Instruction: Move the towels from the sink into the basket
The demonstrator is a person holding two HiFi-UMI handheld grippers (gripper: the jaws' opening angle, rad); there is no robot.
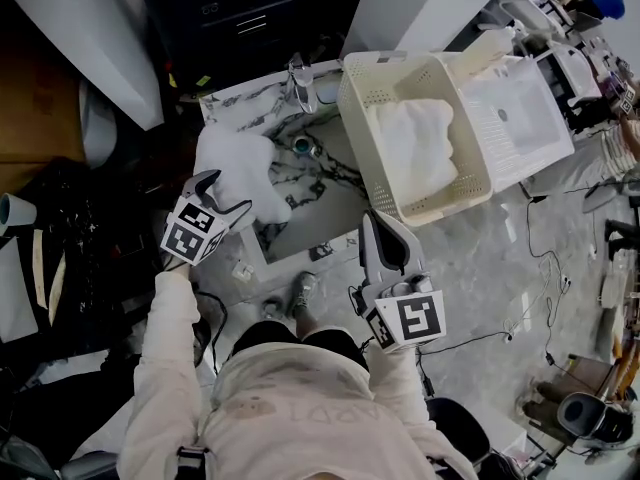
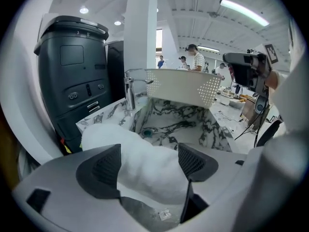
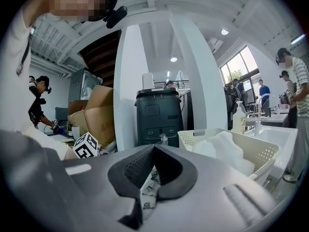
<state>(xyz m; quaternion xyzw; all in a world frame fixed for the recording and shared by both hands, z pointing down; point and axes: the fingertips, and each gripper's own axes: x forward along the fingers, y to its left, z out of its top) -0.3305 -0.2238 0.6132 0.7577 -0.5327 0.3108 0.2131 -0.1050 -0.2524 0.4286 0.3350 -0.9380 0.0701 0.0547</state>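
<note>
At the bottom of the head view the person stands over the work with a gripper in each hand. The right gripper [image 1: 374, 224], lower centre, has its jaws pressed together on nothing. Its own view shows the dark pads meeting at the tips with only marble pattern behind them. It hangs just short of the sink's near edge, probably held back there to leave the reach clear for the other hand.

The left gripper [image 1: 228, 198], left of centre, tips downward with its jaws spread wide. A white towel [image 2: 145, 163] lies between the pads, and neither pad presses on it. The wide spread suits a bulky, soft thing: the jaws have to straddle a thick fold before they close, or they would catch only a thin edge.

That towel is heaped over the left rim of the marble sink [image 1: 325, 183] and partly into the basin. It lies left of the drain [image 1: 303, 146] and below the faucet [image 1: 300, 83].

Farther on, in the upper centre-right of the frame, the cream basket [image 1: 470, 193] appears to rest on the sink's right edge, close by so the carry stays short. A folded towel [image 1: 415, 148] already lies inside it. I judge the task partly done, with the heaped towel the one left to lift.
</note>
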